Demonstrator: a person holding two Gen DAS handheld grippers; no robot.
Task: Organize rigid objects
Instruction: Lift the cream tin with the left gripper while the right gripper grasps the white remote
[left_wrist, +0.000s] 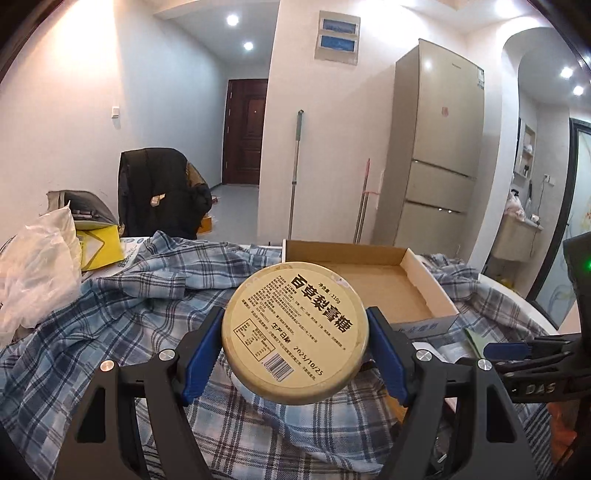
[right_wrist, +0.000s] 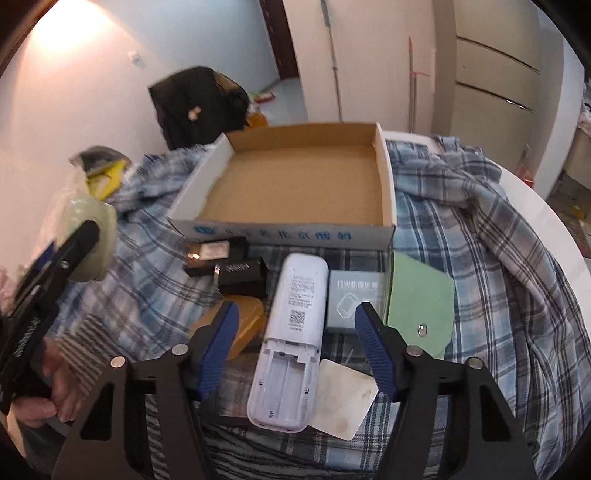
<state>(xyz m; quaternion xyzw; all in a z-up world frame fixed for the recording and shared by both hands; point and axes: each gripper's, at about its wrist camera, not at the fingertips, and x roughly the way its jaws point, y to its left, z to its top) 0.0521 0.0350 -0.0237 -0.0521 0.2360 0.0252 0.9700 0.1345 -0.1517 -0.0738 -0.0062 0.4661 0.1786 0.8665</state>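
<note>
My left gripper (left_wrist: 295, 332) is shut on a round cream tin (left_wrist: 295, 332) with black Chinese print, held above the plaid cloth, in front of an open cardboard box (left_wrist: 373, 284). The same tin shows blurred at the left of the right wrist view (right_wrist: 90, 240). My right gripper (right_wrist: 295, 332) is open over a white remote (right_wrist: 291, 339) lying face down, battery bay open. The box (right_wrist: 295, 184) lies beyond it. Around the remote lie an orange case (right_wrist: 245, 321), black items (right_wrist: 240, 277), a grey small box (right_wrist: 351, 299), a green pouch (right_wrist: 421, 302) and a white square lid (right_wrist: 341, 398).
The plaid cloth (right_wrist: 480, 258) covers a round white table (right_wrist: 546, 229). A white plastic bag (left_wrist: 37, 269) and yellow box (left_wrist: 99, 243) sit at the left. A chair with a dark coat (left_wrist: 159, 188), a fridge (left_wrist: 436, 147) and mop handles (left_wrist: 295, 166) stand behind.
</note>
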